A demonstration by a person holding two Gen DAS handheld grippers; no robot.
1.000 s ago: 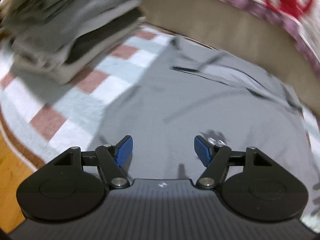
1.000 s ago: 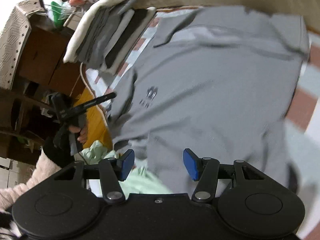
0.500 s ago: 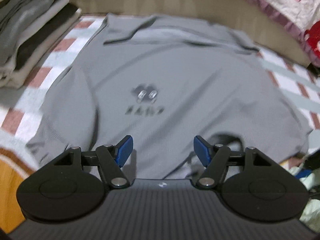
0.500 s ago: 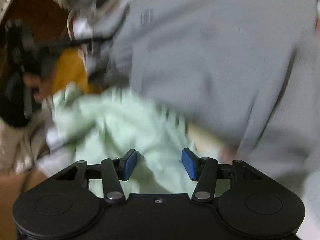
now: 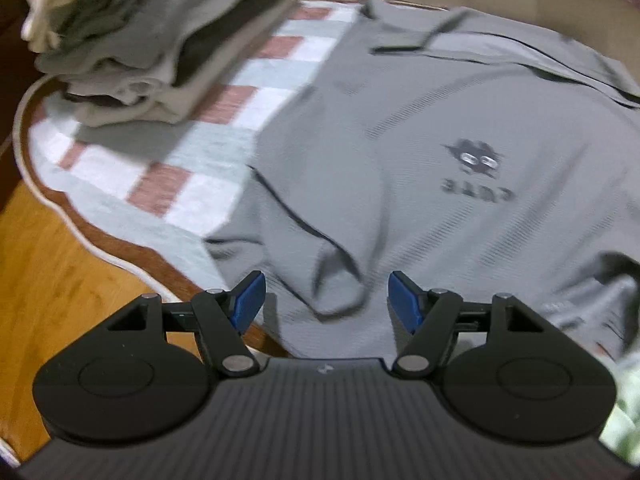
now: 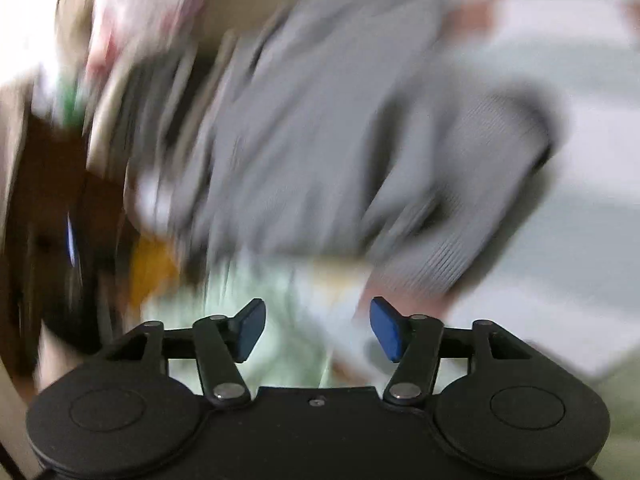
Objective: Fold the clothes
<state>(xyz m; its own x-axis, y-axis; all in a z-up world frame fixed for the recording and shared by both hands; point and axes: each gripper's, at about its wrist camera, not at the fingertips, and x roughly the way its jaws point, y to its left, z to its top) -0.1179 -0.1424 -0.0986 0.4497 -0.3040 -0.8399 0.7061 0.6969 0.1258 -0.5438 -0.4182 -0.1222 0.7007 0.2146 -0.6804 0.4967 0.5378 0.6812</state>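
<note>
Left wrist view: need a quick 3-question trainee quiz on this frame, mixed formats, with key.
1. True or false: the left gripper has its jaws shut on cloth.
2. Multiple choice: the grey short-sleeved shirt with a dark chest print lies A) crumpled on the wooden floor, B) spread on the checked red, white and grey blanket, C) on top of the stack of folded grey, black and beige clothes.
3. Fill in: nearest the left gripper's blue fingertips is the shirt's ____.

Key: 1 false, the jaws stand apart and hold nothing; 2 B; 3 sleeve.
</note>
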